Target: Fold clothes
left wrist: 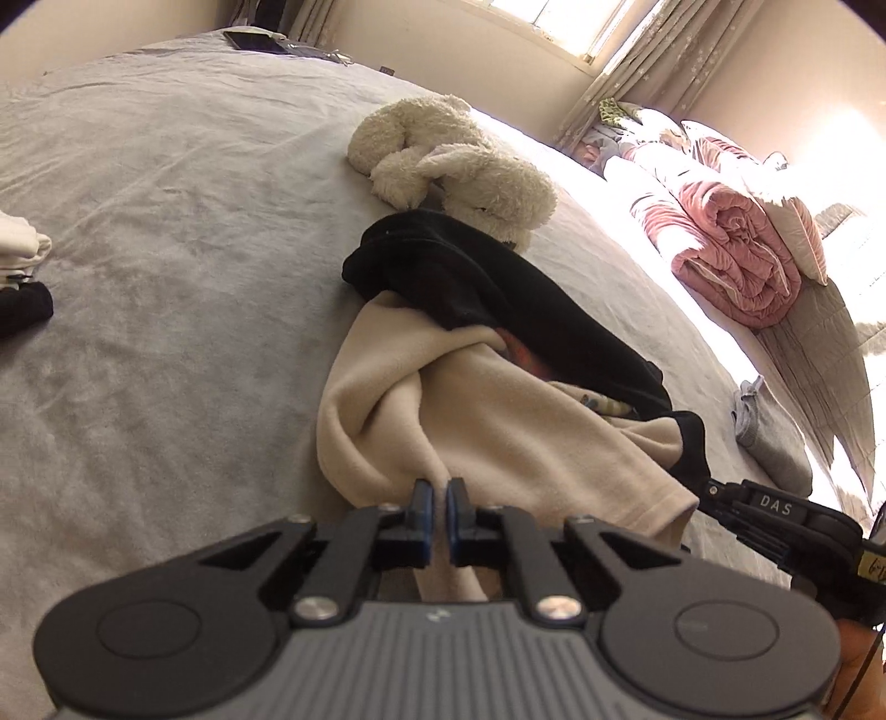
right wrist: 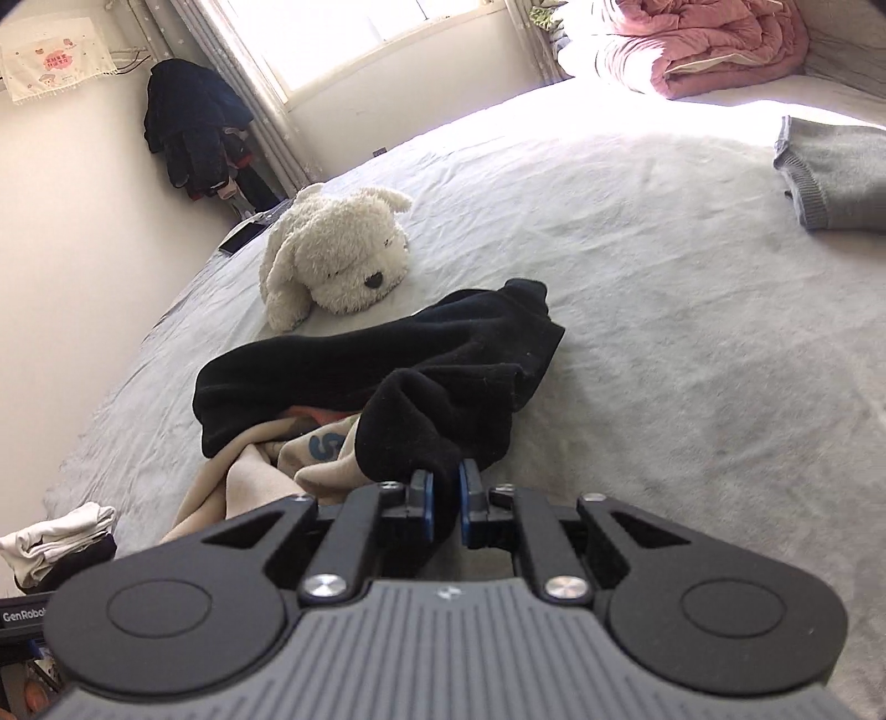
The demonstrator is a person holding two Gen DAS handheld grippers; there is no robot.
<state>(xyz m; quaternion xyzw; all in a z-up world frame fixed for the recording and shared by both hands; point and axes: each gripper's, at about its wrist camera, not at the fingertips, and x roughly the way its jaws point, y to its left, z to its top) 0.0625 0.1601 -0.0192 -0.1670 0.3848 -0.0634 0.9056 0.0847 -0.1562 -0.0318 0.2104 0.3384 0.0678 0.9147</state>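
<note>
Your left gripper [left wrist: 441,490] has its jaws pinched almost together on a fold of the cream garment [left wrist: 498,432], which runs down between the blue pads and out beneath them. Your right gripper [right wrist: 444,482] is clamped narrow on the near edge of the black garment [right wrist: 387,360], dark cloth filling the slot between its pads. No earlier view is at hand, so only the grip itself can be told.

Count two garments in the heap just ahead of you: the cream one nearest, bunched and creased, and the black one draped over its far side. A printed patch in blue and orange [right wrist: 321,443] shows where the two meet; you cannot tell which piece it belongs to.

To your left lies one small stack of folded white cloth [right wrist: 61,531] over something dark. To your right, well apart from the heap, lies one grey knit piece [right wrist: 836,177], folded flat.

Beyond the black garment lies one white plush dog [right wrist: 338,255], just beside the black cloth's far end.

All of this rests on a bed spread with a pale grey sheet [left wrist: 166,221], lightly wrinkled. At its far edge lies one dark flat device [left wrist: 255,41] with a cable. One pink quilt [left wrist: 736,243] is rolled up at the sunlit end, with pillows behind it.

Farther off are cream walls, one bright window [right wrist: 354,33] with patterned curtains, one cluster of dark clothes hanging in the corner [right wrist: 194,127], and one small cloth banner [right wrist: 55,55] on the wall.
</note>
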